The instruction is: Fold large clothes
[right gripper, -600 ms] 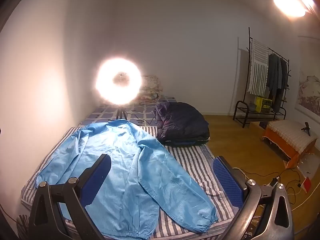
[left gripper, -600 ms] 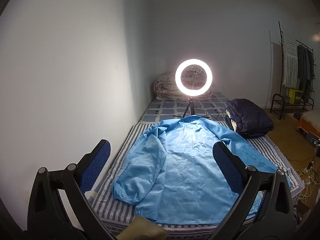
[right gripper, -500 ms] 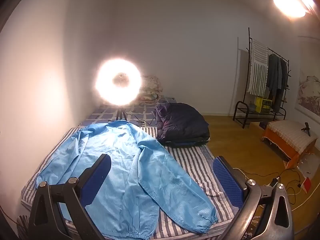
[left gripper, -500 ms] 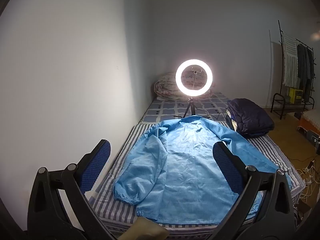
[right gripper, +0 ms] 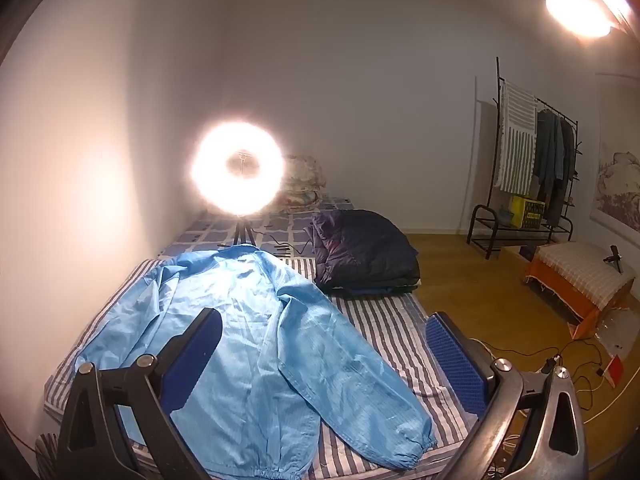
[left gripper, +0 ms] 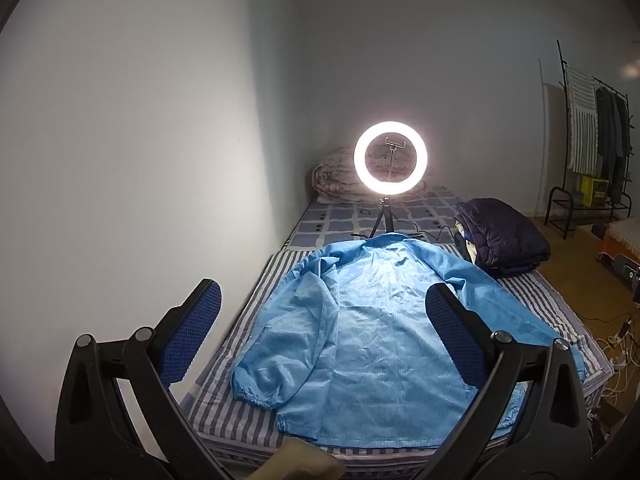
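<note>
Jacket (left gripper: 380,332), light blue, lies spread flat on the striped bed (left gripper: 224,416), hem at the near edge. From my left wrist, my left hand-held gripper (left gripper: 320,340) hovers wide open above it, gripping nothing. The thin cloth looks light, soft and probably slippery; I judge the left cuff (left gripper: 256,392) a good hold.

From my right wrist, my right hand-held gripper (right gripper: 324,356) hangs equally open and empty over the right sleeve (right gripper: 360,376), whose gathered cuff (right gripper: 416,452) nears the bed's right corner.

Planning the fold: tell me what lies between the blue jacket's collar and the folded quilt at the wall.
In the left wrist view, the ring light on its tripod stands on the checkered sheet between the blue jacket and the quilt.
</note>
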The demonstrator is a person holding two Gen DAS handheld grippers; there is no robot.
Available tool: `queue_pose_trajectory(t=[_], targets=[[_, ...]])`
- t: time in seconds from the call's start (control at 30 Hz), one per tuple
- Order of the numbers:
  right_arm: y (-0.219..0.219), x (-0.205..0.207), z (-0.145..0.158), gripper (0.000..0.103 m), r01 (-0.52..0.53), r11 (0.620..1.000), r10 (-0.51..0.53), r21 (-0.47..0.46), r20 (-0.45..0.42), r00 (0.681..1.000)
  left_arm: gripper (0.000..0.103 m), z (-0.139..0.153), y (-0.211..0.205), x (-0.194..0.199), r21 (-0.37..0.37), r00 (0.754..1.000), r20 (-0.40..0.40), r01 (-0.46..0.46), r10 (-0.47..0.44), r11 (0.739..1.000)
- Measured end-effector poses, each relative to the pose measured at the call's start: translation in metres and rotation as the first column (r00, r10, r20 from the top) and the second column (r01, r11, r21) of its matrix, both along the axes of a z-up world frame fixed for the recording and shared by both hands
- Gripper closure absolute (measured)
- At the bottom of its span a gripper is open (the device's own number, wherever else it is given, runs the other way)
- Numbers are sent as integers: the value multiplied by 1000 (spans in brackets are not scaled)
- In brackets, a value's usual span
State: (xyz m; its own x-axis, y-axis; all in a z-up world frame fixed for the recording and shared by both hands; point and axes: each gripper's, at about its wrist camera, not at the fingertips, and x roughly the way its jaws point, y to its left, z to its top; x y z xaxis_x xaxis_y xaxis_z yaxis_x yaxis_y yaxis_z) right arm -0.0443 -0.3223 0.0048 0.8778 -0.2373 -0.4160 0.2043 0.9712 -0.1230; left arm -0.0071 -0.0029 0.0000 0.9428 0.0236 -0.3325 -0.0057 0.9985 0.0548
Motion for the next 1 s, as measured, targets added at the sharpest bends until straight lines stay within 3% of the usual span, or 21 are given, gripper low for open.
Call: queue_pose_trajectory(t=[1.0], targets=[[5,2,10,0,-4,1000,4,7,3,1000,0,0,-2,-2,3,1000,5,-4,4,1000]])
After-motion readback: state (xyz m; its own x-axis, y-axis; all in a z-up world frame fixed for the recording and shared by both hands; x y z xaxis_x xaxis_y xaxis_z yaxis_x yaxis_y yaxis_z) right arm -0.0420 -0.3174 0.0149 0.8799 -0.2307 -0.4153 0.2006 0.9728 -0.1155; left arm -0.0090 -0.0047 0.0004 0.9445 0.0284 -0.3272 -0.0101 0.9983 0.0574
